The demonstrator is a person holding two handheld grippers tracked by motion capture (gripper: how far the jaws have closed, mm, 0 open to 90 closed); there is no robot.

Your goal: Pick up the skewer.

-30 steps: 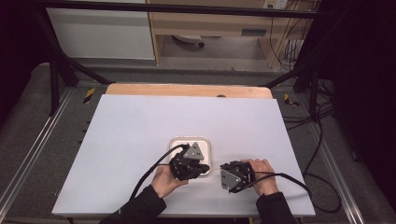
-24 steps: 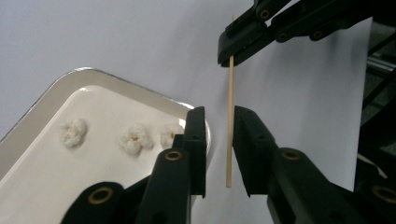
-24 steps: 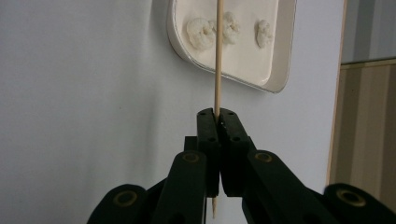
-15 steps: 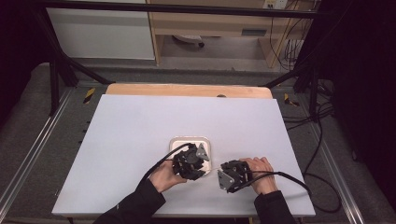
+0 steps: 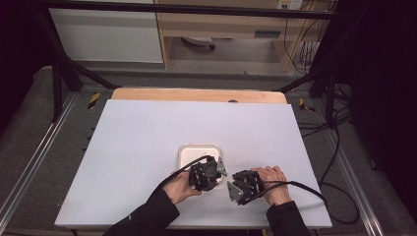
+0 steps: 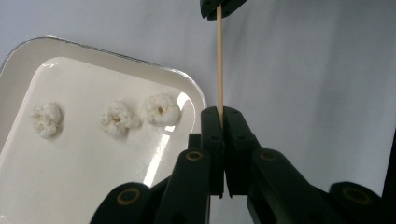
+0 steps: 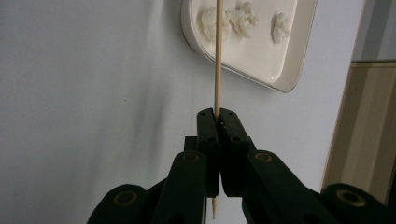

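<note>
A thin wooden skewer [image 6: 219, 60] runs between my two grippers. My left gripper [image 6: 220, 112] is shut on one end; its jaws have just been closing with the skewer between them. At the top of the left gripper view, the right gripper's tips [image 6: 217, 7] pinch the skewer's far part. My right gripper [image 7: 216, 113] is shut on the skewer [image 7: 217, 56], whose short end pokes out below the jaws. In the high view the left gripper [image 5: 216, 172] and right gripper [image 5: 235, 186] meet just right of a white tray [image 5: 189, 152]. Three popcorn pieces [image 6: 119, 119] lie in the tray [image 6: 93, 186].
The tray sits near the middle front of a pale table sheet [image 5: 147, 132]. A wooden strip [image 5: 196, 95] edges the table's far side. Black cables [image 5: 300, 186] trail from the grippers toward the right. Dark frame legs and a cabinet stand behind the table.
My left gripper has shifted a little to the right and down, closer to the right gripper. The right gripper has stayed in place.
</note>
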